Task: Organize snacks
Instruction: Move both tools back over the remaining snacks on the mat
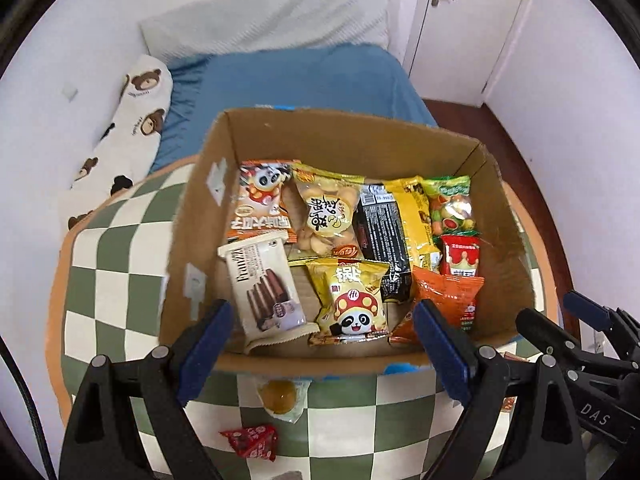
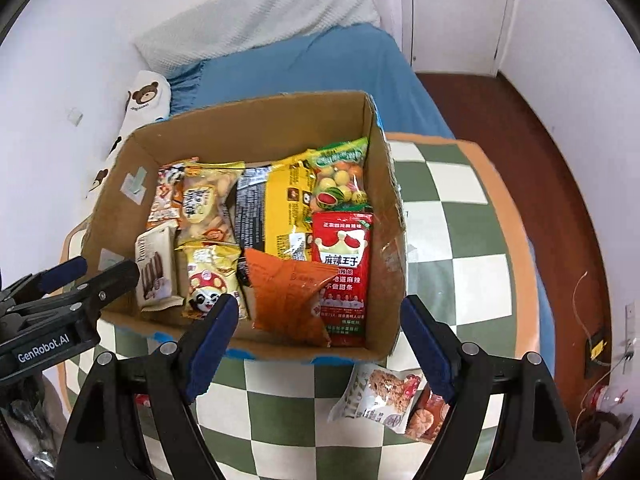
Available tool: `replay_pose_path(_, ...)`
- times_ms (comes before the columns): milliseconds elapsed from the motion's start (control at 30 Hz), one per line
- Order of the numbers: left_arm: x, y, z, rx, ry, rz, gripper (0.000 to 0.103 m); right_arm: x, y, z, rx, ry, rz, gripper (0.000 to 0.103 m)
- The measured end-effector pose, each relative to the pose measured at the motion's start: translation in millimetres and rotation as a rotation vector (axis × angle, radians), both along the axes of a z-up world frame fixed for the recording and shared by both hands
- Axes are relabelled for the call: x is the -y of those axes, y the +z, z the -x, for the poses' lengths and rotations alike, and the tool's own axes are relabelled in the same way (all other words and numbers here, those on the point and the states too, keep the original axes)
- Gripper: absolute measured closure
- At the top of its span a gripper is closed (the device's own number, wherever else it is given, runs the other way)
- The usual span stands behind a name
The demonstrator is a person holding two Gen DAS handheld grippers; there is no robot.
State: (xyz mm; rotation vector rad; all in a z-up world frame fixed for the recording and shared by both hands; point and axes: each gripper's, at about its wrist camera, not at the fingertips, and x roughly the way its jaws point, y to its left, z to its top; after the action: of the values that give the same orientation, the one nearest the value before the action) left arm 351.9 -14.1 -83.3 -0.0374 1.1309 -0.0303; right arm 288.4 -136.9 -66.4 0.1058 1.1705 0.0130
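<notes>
Your left gripper (image 1: 322,354) wide open and empty over the near edge of the cardboard box (image 1: 280,128), snack packets (image 1: 352,300) just beyond its fingers, your right gripper (image 2: 320,344) likewise open, empty, orange packet (image 2: 286,296) between and beyond its tips, loose biscuit packet (image 2: 376,398) on the checked blanket (image 2: 440,208) below.

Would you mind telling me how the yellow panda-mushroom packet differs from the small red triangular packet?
The yellow panda-mushroom packet lies inside the cardboard box; the red triangular packet lies outside it on the checkered cloth. The yellow one is a flat, rectangular pillow pack and looks larger; the red one is a puffed triangle. Both are sealed snacks, and neither is gripped.
</notes>
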Motion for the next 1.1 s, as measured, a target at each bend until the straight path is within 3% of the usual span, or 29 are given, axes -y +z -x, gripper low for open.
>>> replay_pose_path(400,-3,51,90,0.164,-0.026,-0.057,0.011,-24,58,75,0.167,0.032,0.034,0.018)
replay_pose_path(567,-6,73,118,0.211,-0.021,-0.044,0.011,-32,86,111,0.231,0.039,0.023,0.018)
replay_pose_path(833,-9,94,148,0.265,-0.012,-0.044,0.011,-34,114,150,0.288,0.022,-0.044,0.018)
replay_pose_path(1100,-8,100,163,0.285,-0.013,-0.053,0.011,-31,124,167,0.310,0.013,-0.061,0.018)
